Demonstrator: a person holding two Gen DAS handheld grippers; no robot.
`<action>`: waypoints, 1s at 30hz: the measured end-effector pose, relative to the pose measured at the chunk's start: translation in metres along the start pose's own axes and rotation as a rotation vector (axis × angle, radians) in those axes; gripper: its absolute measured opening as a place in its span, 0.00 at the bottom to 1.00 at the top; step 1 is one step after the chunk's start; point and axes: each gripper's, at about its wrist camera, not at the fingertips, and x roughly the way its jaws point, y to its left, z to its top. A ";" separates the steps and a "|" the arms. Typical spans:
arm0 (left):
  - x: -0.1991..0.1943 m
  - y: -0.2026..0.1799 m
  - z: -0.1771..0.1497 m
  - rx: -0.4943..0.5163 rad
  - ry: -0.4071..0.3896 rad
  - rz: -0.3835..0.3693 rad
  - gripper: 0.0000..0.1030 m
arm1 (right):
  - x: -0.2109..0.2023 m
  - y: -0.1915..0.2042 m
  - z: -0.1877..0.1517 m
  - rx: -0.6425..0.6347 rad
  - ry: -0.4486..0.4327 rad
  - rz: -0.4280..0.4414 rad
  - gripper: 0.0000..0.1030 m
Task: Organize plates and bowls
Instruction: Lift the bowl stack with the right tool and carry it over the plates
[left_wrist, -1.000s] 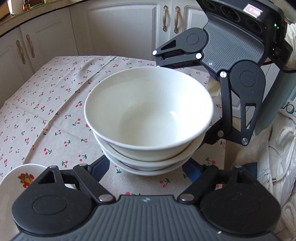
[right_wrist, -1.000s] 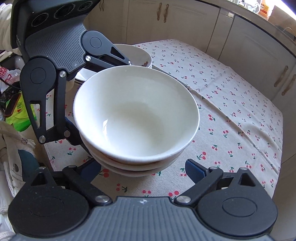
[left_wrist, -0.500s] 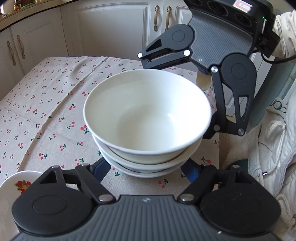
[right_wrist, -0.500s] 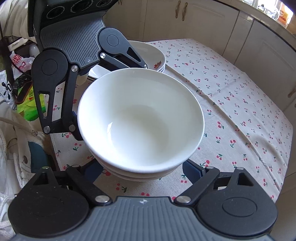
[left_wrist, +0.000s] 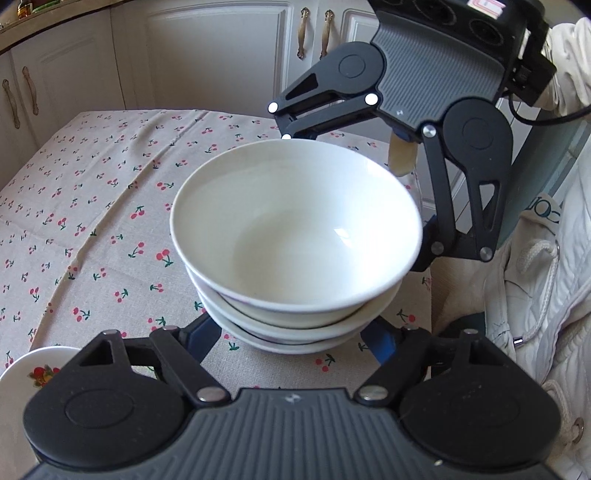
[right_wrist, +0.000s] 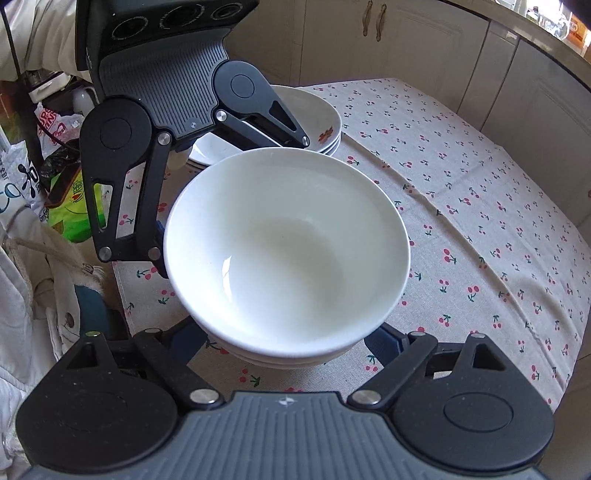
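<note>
Here, smooth round white bowls (left_wrist: 295, 229), stacked.

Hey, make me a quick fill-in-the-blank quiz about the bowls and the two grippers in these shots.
1. The stack of bowls holds ____ bowls.
2. The tablecloth is printed with small red ____.
3. The left gripper and right gripper flank the stack from ____ sides.
4. The plates behind the stack carry a ____ motif.

Missing words: three; cherries; opposite; fruit
</note>
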 end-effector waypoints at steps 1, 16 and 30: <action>0.000 0.000 0.000 0.002 0.001 0.002 0.78 | 0.000 0.000 0.000 0.002 0.001 -0.003 0.91; -0.002 0.002 0.002 -0.009 -0.008 -0.004 0.82 | 0.000 0.004 0.001 0.013 -0.006 -0.035 0.91; 0.004 0.002 0.004 0.027 -0.005 -0.013 0.83 | 0.002 0.003 -0.002 0.020 -0.016 -0.027 0.90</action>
